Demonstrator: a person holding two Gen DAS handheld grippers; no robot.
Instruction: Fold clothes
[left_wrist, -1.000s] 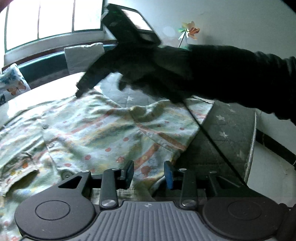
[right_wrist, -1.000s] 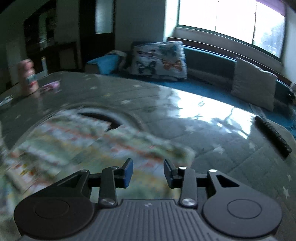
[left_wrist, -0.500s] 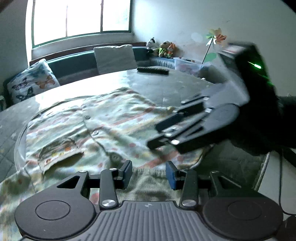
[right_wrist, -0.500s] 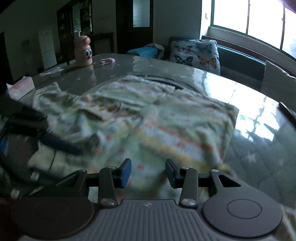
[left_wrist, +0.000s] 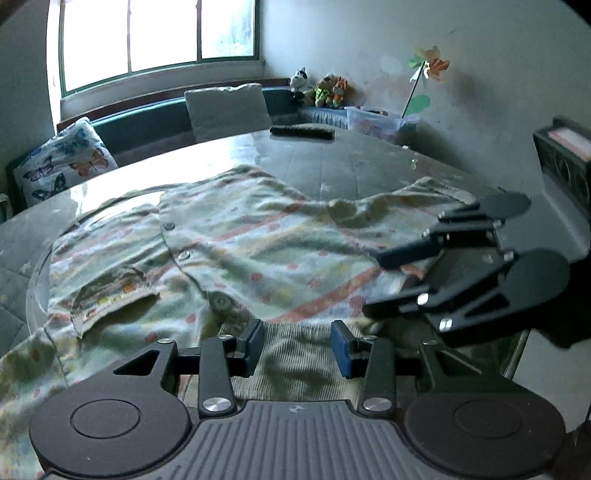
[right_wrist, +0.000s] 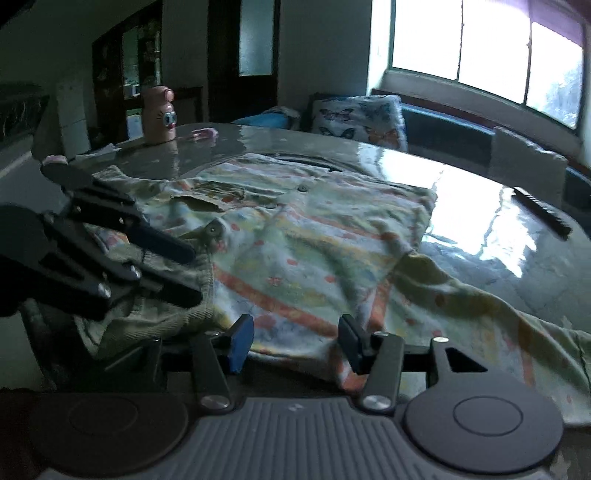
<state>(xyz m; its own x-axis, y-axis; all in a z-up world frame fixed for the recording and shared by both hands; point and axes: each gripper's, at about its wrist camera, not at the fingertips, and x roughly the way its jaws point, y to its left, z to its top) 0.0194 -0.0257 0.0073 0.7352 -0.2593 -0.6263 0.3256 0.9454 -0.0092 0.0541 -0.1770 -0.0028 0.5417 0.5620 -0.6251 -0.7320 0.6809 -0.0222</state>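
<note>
No readable writing or brand anywhere. Patterned shirt (left_wrist: 258, 243) spread on table (left_wrist: 332, 162), ahead of both grippers. Left gripper (left_wrist: 297, 341) jaws apart over ribbed hem, nothing clamped. Right gripper (right_wrist: 295, 341) jaws opening, shirt edge beneath, unpinched.

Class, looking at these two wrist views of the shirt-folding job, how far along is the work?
Done: the patterned shirt lies spread, buttoned side up, on the table; no fold shows yet. In hand: the left gripper hovers at the ribbed hem, jaws apart; the right gripper is opening over the near edge, gripping nothing. Left: every fold, the sleeve included.
</note>
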